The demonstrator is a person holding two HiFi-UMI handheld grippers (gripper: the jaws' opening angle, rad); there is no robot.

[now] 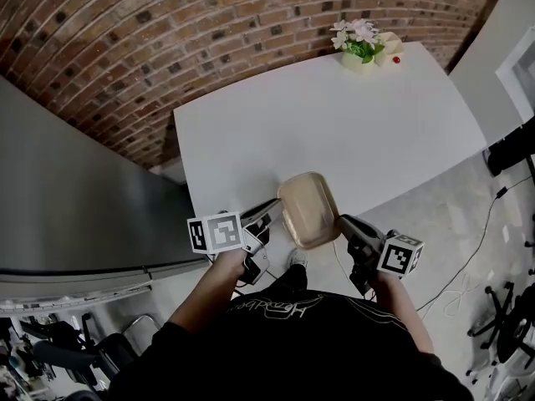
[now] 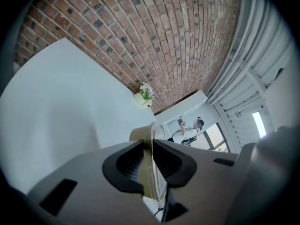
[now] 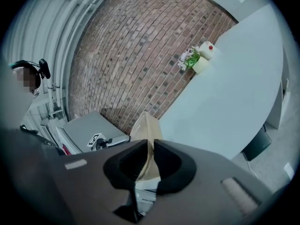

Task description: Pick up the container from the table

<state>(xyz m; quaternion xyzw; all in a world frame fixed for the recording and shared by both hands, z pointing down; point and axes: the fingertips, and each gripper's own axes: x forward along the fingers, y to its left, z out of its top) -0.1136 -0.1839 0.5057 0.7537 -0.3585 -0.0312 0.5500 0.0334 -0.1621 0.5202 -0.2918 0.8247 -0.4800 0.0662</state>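
Note:
A tan, shallow rectangular container [image 1: 308,210] hangs between both grippers over the near edge of the white table [image 1: 334,124]. My left gripper [image 1: 274,213] is shut on its left rim, and my right gripper [image 1: 343,222] is shut on its right rim. In the left gripper view the container's thin rim [image 2: 150,142] runs edge-on between the closed black pads of the left gripper [image 2: 149,167]. The right gripper view shows the same container wall [image 3: 146,125] pinched in the right gripper [image 3: 151,165]. The left gripper's marker cube [image 3: 95,140] shows beyond it.
A small pot of pink flowers [image 1: 361,47] stands at the table's far end by the brick wall [image 1: 167,32]. A grey cabinet top [image 1: 67,199] lies to the left. Cables [image 1: 468,266] and chair bases [image 1: 501,324] are on the floor at the right.

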